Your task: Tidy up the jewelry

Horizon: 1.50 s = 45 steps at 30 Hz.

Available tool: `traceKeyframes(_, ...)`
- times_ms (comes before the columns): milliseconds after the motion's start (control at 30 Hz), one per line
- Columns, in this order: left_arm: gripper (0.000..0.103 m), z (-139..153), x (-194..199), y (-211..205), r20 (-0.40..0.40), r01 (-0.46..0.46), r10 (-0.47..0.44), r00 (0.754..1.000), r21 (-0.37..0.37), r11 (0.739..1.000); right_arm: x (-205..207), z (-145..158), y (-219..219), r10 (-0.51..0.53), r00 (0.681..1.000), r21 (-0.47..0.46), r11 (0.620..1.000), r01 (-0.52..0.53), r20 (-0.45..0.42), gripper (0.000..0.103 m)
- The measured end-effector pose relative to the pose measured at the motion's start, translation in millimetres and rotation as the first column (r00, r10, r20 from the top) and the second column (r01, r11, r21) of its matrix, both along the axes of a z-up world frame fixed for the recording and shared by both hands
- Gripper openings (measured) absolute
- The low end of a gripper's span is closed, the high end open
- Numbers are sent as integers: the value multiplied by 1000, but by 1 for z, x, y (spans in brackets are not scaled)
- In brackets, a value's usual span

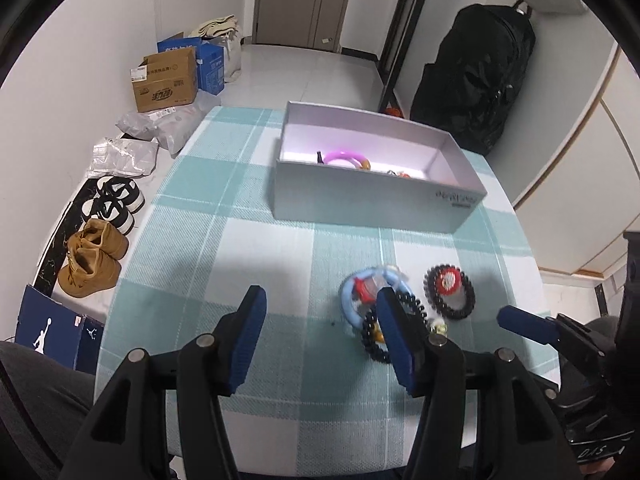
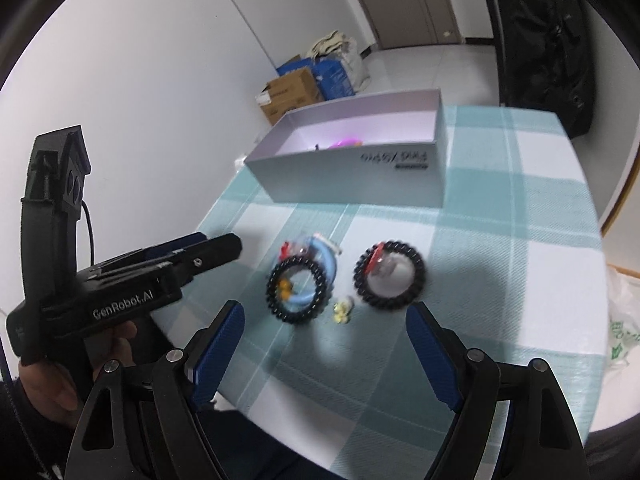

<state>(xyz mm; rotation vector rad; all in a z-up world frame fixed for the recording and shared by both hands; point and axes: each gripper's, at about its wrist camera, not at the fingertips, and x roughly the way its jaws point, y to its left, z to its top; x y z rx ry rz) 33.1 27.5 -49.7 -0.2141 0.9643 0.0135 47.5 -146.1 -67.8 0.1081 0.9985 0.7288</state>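
A small heap of jewellery lies on the checked tablecloth: a light blue ring with a red piece, a black bead bracelet, a black spiral band around a red-and-white piece, and a small yellow trinket. My left gripper is open and holds nothing; its right finger covers part of the blue ring. My right gripper hangs open just short of the heap, its jaws apart on either side of the trinket. One of its fingers shows in the left wrist view.
An open white box stands behind the heap and holds a pink bangle and other pieces. A hand holds the left gripper. Shoes, cardboard boxes and bags lie on the floor at the left; a black bag hangs at the right.
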Motion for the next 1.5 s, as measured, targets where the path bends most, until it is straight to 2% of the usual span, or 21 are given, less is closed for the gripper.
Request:
traceKeyframes(233, 52, -6, -1, 4, -22, 13, -13, 1000, -18, 1000, 7, -18, 3, -6, 996, 5, 1000, 6, -85, 57)
traceKeyframes(400, 52, -9, 1, 6, -41, 12, -13, 999, -24, 1000, 13, -22, 5, -32, 995, -24, 999, 29, -90, 47)
traceKeyframes(567, 52, -10, 2, 9, -42, 2, -4, 999, -33, 999, 13, -20, 14, -23, 999, -97, 995, 21, -26, 41)
traceKeyframes(633, 52, -10, 3, 12, -46, -7, 5, 999, -37, 999, 11, -20, 15, -23, 1000, -139, 990, 24, 5, 32)
traceKeyframes(800, 52, -14, 4, 15, -68, -22, 18, 997, -54, 998, 7, -21, 23, -7, 999, -199, 980, 18, 53, 24)
traceKeyframes(967, 52, -14, 6, 15, -69, -13, 9, 998, -55, 998, 0, -20, 30, 24, 995, -255, 967, 2, 100, 22)
traceKeyframes(1100, 52, -13, 5, 13, -67, -2, -1, 998, -52, 999, -7, -20, 38, 70, 989, -293, 956, -30, 129, 10)
traceKeyframes(1200, 52, -15, 4, 13, -83, 9, -15, 996, -70, 997, -12, -21, 45, 100, 981, -336, 941, -38, 169, 10)
traceKeyframes(1300, 52, -16, 2, 15, -89, 8, -16, 996, -93, 996, -11, -21, 40, 86, 985, -315, 948, -34, 151, 9)
traceKeyframes(1500, 52, -17, 4, 13, -92, 43, -59, 994, -164, 986, 11, -16, 14, -28, 998, -168, 985, 36, 53, 9)
